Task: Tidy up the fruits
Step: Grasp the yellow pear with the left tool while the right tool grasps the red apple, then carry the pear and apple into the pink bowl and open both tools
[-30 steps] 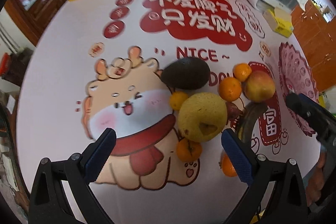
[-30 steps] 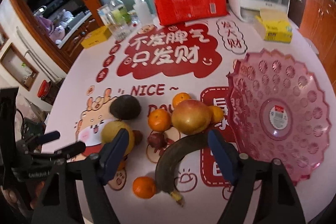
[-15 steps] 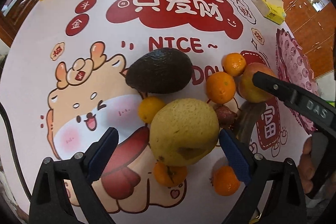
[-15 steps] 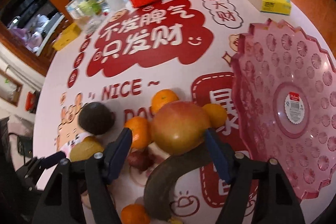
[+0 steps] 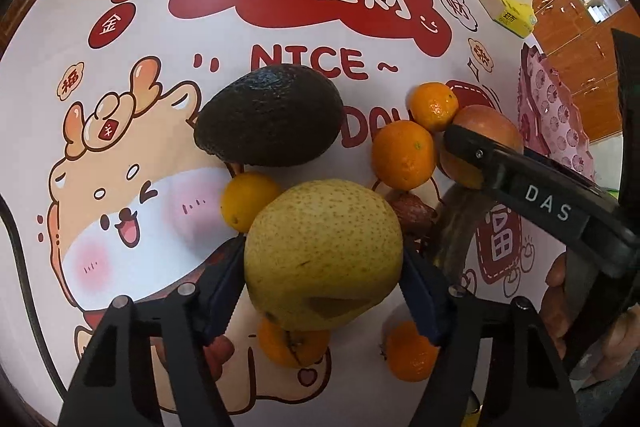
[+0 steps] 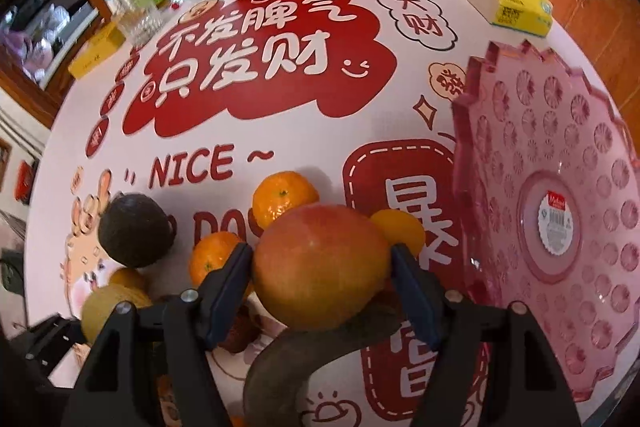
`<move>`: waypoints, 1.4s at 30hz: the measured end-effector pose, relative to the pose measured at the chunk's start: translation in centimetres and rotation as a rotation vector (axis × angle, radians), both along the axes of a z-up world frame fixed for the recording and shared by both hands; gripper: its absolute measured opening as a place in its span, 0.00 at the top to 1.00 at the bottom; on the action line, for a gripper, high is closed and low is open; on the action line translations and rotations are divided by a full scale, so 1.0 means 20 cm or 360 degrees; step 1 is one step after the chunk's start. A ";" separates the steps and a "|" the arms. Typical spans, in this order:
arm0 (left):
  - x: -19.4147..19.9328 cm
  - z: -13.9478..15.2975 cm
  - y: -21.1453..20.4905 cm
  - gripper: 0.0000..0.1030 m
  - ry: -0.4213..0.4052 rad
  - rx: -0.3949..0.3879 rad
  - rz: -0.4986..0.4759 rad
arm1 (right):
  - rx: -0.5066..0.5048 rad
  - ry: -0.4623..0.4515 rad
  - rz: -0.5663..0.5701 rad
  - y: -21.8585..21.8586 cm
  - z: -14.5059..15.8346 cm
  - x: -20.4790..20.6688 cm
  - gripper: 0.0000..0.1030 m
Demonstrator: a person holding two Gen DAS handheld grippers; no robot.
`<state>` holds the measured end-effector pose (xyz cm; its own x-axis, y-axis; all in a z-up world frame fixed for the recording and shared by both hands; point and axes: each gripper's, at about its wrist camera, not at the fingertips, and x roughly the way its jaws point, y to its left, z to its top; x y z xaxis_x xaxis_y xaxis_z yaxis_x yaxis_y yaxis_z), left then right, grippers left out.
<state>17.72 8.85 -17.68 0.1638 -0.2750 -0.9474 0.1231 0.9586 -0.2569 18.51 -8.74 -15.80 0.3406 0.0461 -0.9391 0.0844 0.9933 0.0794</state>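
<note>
Both tongs dropped: left (image 5: pixel 322 281) closing around pear (image 5: pixel 322 255), right (image 6: pixel 322 279) clasping apple (image 6: pixel 320 263).

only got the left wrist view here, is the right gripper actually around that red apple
observer: yes, the apple sits between the right gripper's pads, and both touch its sides
operator: anything in the pink tray yet
observer: no fruit, the pink tray holds only a sticker at its centre
operator: anything between apple and tray
observer: a small orange right beside the apple, on the tray side
</note>
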 end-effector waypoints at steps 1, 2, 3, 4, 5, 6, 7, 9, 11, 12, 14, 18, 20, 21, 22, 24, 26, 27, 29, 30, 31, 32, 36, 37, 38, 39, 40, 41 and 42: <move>0.00 0.00 0.00 0.32 -0.0001 0.0000 0.0004 | -0.0010 -0.0008 0.0005 0.00 0.00 0.00 0.32; 0.00 0.00 0.00 0.33 -0.0005 0.0000 0.0008 | -0.0025 -0.0019 0.0021 0.01 0.00 -0.01 0.32; -0.01 0.00 0.00 0.33 -0.0013 0.0006 0.0013 | -0.0032 -0.0025 0.0029 0.01 0.01 -0.01 0.33; -0.01 0.01 0.00 0.33 -0.0022 0.0020 0.0010 | -0.0037 -0.0031 0.0039 0.02 0.01 -0.01 0.33; -0.02 0.02 0.00 0.33 -0.0036 0.0034 0.0011 | -0.0033 -0.0039 0.0042 0.01 0.02 -0.02 0.33; -0.04 0.04 0.00 0.33 -0.0054 0.0044 0.0017 | -0.0008 -0.0047 0.0039 0.01 0.03 -0.03 0.33; -0.04 0.05 0.01 0.33 -0.0067 0.0048 0.0020 | 0.0028 -0.0056 0.0042 0.00 0.05 -0.04 0.33; -0.07 0.10 0.03 0.33 -0.0104 0.0056 0.0035 | 0.0074 -0.0074 0.0059 0.00 0.08 -0.07 0.33; -0.09 0.16 0.04 0.33 -0.0154 0.0069 0.0043 | 0.0113 -0.0103 0.0081 0.00 0.13 -0.10 0.33; -0.11 0.20 0.03 0.33 -0.0188 0.0083 0.0042 | 0.0138 -0.0123 0.0092 0.00 0.17 -0.12 0.33; -0.13 0.28 0.02 0.33 -0.0245 0.0099 0.0034 | 0.0183 -0.0163 0.0109 -0.01 0.23 -0.17 0.33; -0.19 0.47 -0.06 0.33 -0.0351 0.0076 0.0017 | 0.0266 -0.0281 0.0139 -0.09 0.41 -0.29 0.33; -0.21 0.54 -0.11 0.33 -0.0399 0.0061 0.0000 | 0.0276 -0.0342 0.0139 -0.14 0.48 -0.35 0.33; -0.22 0.59 -0.17 0.33 -0.0439 0.0049 -0.0021 | 0.0277 -0.0378 0.0133 -0.18 0.53 -0.38 0.33; -0.23 0.64 -0.21 0.33 -0.0468 0.0036 -0.0039 | 0.0279 -0.0406 0.0124 -0.22 0.56 -0.41 0.33; -0.24 0.71 -0.32 0.33 -0.0523 0.0011 -0.0079 | 0.0276 -0.0470 0.0095 -0.32 0.65 -0.48 0.33; -0.24 0.76 -0.44 0.33 -0.0575 -0.0004 -0.0133 | 0.0254 -0.0511 0.0066 -0.41 0.69 -0.52 0.33; -0.24 0.79 -0.52 0.33 -0.0603 -0.0014 -0.0166 | 0.0239 -0.0535 0.0047 -0.46 0.72 -0.54 0.33; -0.22 0.80 -0.65 0.33 -0.0626 -0.0025 -0.0209 | 0.0200 -0.0568 0.0007 -0.56 0.75 -0.57 0.33; -0.21 0.81 -0.73 0.33 -0.0634 -0.0033 -0.0236 | 0.0175 -0.0576 -0.0020 -0.62 0.75 -0.58 0.33; -0.20 0.81 -0.77 0.33 -0.0640 -0.0037 -0.0252 | 0.0158 -0.0577 -0.0044 -0.66 0.75 -0.58 0.33; -0.18 0.80 -0.86 0.33 -0.0654 -0.0029 -0.0283 | 0.0146 -0.0574 -0.0080 -0.73 0.73 -0.58 0.33; -0.08 0.70 -1.09 0.33 -0.0635 0.0019 -0.0360 | 0.0115 -0.0524 -0.0179 -0.93 0.63 -0.56 0.33; -0.05 0.66 -1.15 0.33 -0.0617 0.0044 -0.0381 | 0.0106 -0.0504 -0.0195 -0.97 0.59 -0.55 0.33; -0.02 0.62 -1.20 0.33 -0.0604 0.0060 -0.0401 | 0.0098 -0.0474 -0.0211 -1.02 0.55 -0.53 0.33; 0.00 0.58 -1.24 0.33 -0.0593 0.0073 -0.0414 | 0.0098 -0.0446 -0.0220 -1.05 0.50 -0.52 0.33; 0.02 0.54 -1.27 0.33 -0.0576 0.0090 -0.0425 | 0.0099 -0.0414 -0.0223 -1.08 0.46 -0.50 0.33; 0.04 0.50 -1.31 0.33 -0.0559 0.0104 -0.0439 | 0.0084 -0.0375 -0.0222 -1.10 0.41 -0.48 0.33; 0.07 0.44 -1.35 0.33 -0.0536 0.0124 -0.0452 | 0.0068 -0.0355 -0.0216 -1.10 0.37 -0.47 0.33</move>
